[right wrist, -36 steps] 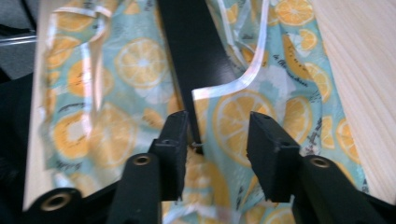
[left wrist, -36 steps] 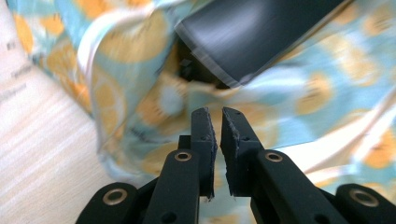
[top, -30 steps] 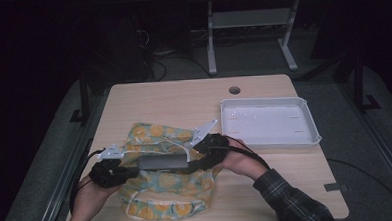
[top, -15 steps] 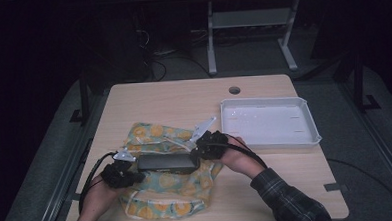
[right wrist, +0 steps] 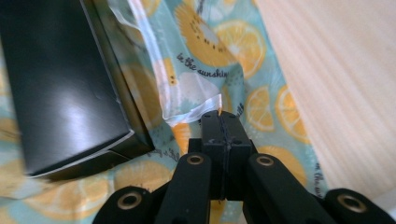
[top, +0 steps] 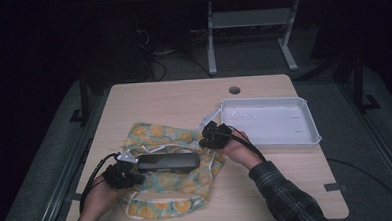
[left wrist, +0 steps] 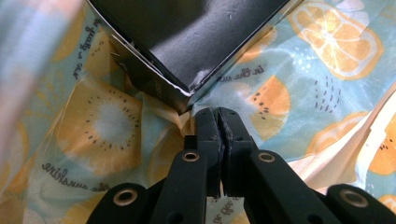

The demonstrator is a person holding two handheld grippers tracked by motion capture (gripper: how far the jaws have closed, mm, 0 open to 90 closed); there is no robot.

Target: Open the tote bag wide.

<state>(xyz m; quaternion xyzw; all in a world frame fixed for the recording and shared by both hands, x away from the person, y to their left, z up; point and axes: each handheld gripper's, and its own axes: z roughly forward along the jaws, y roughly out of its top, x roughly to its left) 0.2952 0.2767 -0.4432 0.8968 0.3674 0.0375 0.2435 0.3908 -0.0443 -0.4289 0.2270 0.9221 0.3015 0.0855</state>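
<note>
Pale wooden table (top: 173,99) carrying fruit-print cloth bag (top: 157,137), black rectangular box (top: 167,162) lying on it. Left gripper (left wrist: 218,116), right gripper (right wrist: 220,119) jaws pinching cloth beside box ends. Advice: lifting both edges evenly, keeping box centred.

The fruit-print cloth (top: 173,186) looks soft and thin, with wrinkles and a matt face; its edge (right wrist: 187,100) looks pale and a bit see-through. The black box (top: 168,162) looks like smooth card, a little shiny where light hits it, with a scuffed white corner (left wrist: 196,81). The counter (top: 173,99) is pale wood with a fine grain, matt and flat. The white tray (top: 304,117) looks like smooth, glossy plastic. The left claw (left wrist: 218,114) and right claw (right wrist: 221,119) look like black matt plastic with small brass-coloured metal rings.
</note>
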